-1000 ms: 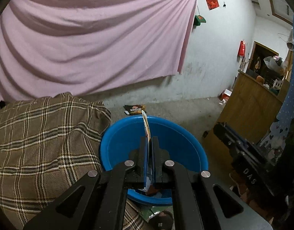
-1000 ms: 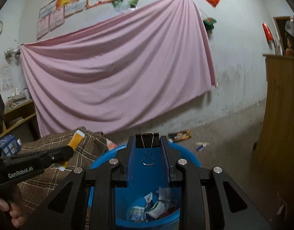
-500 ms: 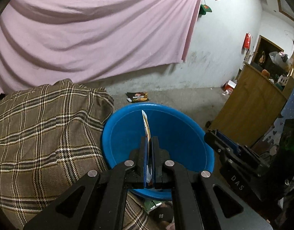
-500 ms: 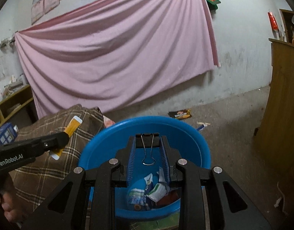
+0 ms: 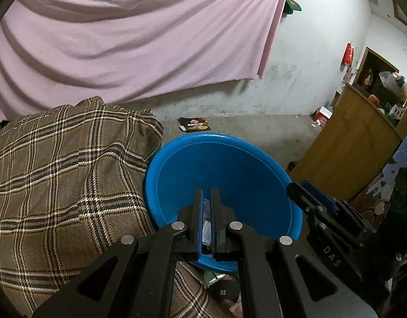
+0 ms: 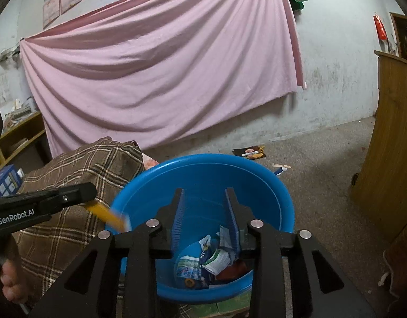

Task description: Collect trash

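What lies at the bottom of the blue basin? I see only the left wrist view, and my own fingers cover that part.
Observer: The right wrist view shows crumpled wrappers at the bottom of the blue basin.
Operator: Is anything at my left gripper?
Observer: A yellow packet, blurred, is just off the tip of the left gripper, above the basin's rim. I cannot tell whether they touch.
Operator: And the right gripper?
Observer: The right gripper is open above the basin, with nothing between its fingers.

Dim indoor light, fisheye warp, motion blur
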`<state>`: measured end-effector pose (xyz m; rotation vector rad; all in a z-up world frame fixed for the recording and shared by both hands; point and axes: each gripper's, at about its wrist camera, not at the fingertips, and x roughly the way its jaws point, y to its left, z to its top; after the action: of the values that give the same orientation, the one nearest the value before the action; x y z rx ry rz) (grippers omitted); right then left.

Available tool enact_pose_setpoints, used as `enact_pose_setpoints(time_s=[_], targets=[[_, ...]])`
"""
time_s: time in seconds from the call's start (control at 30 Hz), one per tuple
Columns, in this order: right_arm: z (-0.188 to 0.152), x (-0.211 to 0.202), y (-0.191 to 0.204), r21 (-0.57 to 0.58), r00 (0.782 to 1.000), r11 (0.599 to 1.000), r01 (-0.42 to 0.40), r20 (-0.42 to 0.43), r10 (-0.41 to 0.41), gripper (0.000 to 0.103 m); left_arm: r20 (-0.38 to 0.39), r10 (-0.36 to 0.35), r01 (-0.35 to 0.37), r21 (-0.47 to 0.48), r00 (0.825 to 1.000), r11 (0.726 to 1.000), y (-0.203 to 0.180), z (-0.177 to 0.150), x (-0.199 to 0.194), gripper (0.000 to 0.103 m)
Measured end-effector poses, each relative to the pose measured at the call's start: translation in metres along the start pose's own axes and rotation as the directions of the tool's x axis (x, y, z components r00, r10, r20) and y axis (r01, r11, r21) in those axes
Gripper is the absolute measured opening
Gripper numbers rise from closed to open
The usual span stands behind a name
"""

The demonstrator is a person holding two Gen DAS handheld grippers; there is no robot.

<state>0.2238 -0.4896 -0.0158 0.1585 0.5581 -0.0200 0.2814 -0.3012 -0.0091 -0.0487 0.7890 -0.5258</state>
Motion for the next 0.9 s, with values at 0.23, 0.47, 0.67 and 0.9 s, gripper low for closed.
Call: enact_pose_setpoints(time_s=[0.23, 0.47, 0.67, 0.9], targets=[[0.0, 0.001, -0.002, 0.004, 1.0, 1.0, 0.002, -0.002, -0.002, 0.043, 0.014, 0.004, -0.004, -0.012, 1.0, 1.0, 0.005, 0.0, -0.004, 0.017], [-0.001, 0.001, -0.002, 0.007, 1.0, 1.0, 0.005, 0.003, -0.006, 0.046, 0.03, 0.023, -0.021, -0.037, 0.999, 0.999, 0.013, 0.002, -0.011, 0.028], [-0.001, -0.001, -0.001, 0.01, 1.0, 1.0, 0.01, 0.014, -0.01, 0.047, 0.041, 0.045, -0.044, -0.04, 0.998, 0.998, 0.013, 0.003, -0.018, 0.028], [0.005, -0.009, 0.001, 0.005, 0.999, 1.0, 0.017, 0.04, -0.017, 0.054, 0.064, 0.071, -0.069, -0.04, 0.995, 0.997, 0.016, 0.003, -0.034, 0.035]])
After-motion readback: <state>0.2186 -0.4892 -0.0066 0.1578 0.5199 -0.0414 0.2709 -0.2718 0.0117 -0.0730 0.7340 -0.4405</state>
